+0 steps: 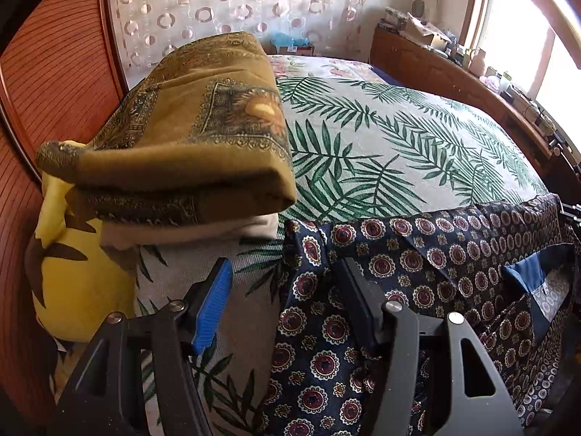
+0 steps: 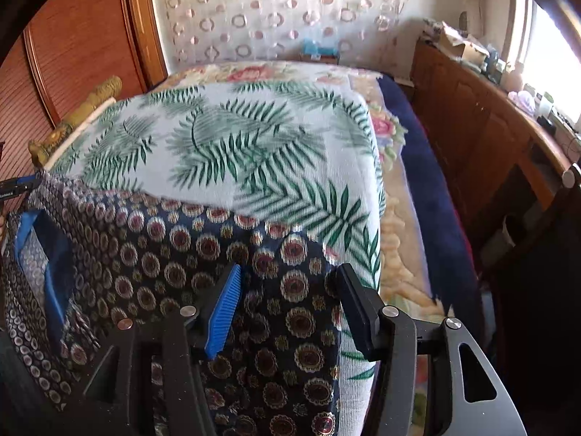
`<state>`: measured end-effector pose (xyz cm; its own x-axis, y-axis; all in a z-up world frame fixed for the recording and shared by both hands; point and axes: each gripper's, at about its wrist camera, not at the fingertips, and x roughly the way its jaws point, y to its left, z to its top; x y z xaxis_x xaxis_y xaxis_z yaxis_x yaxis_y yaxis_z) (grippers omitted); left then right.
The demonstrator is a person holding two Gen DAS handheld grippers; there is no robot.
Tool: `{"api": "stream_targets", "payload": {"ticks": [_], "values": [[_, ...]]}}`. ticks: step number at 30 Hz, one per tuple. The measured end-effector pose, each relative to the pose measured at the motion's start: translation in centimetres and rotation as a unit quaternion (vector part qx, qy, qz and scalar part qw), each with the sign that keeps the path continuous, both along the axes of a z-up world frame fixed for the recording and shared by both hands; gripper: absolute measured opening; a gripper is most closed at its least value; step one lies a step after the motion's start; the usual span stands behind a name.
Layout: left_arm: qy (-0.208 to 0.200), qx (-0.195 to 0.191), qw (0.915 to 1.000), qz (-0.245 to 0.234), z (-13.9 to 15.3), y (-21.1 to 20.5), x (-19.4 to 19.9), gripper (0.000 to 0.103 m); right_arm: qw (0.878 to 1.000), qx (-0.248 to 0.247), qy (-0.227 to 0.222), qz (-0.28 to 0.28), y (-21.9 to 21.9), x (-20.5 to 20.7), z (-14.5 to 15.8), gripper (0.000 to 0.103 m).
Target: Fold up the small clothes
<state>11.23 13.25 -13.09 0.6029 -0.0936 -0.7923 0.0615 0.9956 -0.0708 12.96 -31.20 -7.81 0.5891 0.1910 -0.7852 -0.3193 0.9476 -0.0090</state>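
The right hand-held gripper [image 2: 287,303] hovered with jaws apart over the navy medallion-print garment [image 2: 203,254], which lay at the near end of the palm-leaf bedspread [image 2: 254,138].

The garment [image 1: 417,265] is showing navy, dotted with maroon-and-cream medallions and small gold flowers; its lining [image 1: 526,272] is showing plain blue beside a paler grey print of rings. The sheet [image 1: 381,152] is showing off-white with green palm fronds. The folded cloth [image 1: 189,138] is showing olive-brown with dark ornate borders, and a cream layer [image 1: 203,230] is showing under it. The pillow [image 1: 76,283] is showing yellow with brown shapes. The blanket [image 2: 395,225] is showing cream with pink roses and a navy edge. The curtain [image 1: 225,3] is showing white with pinkish rings. Each gripper's left pad [image 1: 212,305] is showing blue, the right pad [image 1: 357,303] black.
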Motion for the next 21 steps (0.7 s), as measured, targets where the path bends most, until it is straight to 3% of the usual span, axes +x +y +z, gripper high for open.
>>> {"api": "stream_targets", "payload": {"ticks": [2, 8, 10, 11, 12, 15, 21], "values": [[-0.002, -0.005, 1.0000, -0.002, 0.0, 0.0, -0.1, 0.060, 1.000, -0.002, 0.001, 0.003, 0.2, -0.2, -0.3, 0.056], [-0.005, -0.022, 0.9994, -0.027, 0.1, -0.6, -0.5, 0.029, 1.000, 0.002, -0.002, 0.019, 0.6, -0.3, -0.6, 0.053], [-0.007, -0.012, 0.9992, -0.037, 0.3, -1.3, -0.7, 0.013, 0.999, 0.009, -0.003, 0.033, 0.7, -0.4, -0.6, 0.036], [-0.009, -0.011, 0.9991, -0.041, 0.4, -1.5, -0.8, 0.010, 0.999, 0.015, -0.001, 0.040, 0.7, -0.7, -0.3, 0.023], [-0.012, -0.007, 0.9990, -0.042, 0.5, -1.8, -0.9, 0.009, 0.999, 0.017, 0.000, 0.048, 0.9, -0.9, -0.4, 0.014], [-0.033, -0.012, 0.9984, -0.044, 1.6, -2.2, -1.6, 0.007, 0.999, 0.006, -0.014, 0.051, 1.3, -1.5, -0.4, 0.009], [-0.114, -0.017, 0.9928, -0.032, 7.4, -2.4, -2.0, 0.007, 0.996, 0.021, -0.073, 0.038, 1.1, -2.2, 3.3, 0.008]]}}
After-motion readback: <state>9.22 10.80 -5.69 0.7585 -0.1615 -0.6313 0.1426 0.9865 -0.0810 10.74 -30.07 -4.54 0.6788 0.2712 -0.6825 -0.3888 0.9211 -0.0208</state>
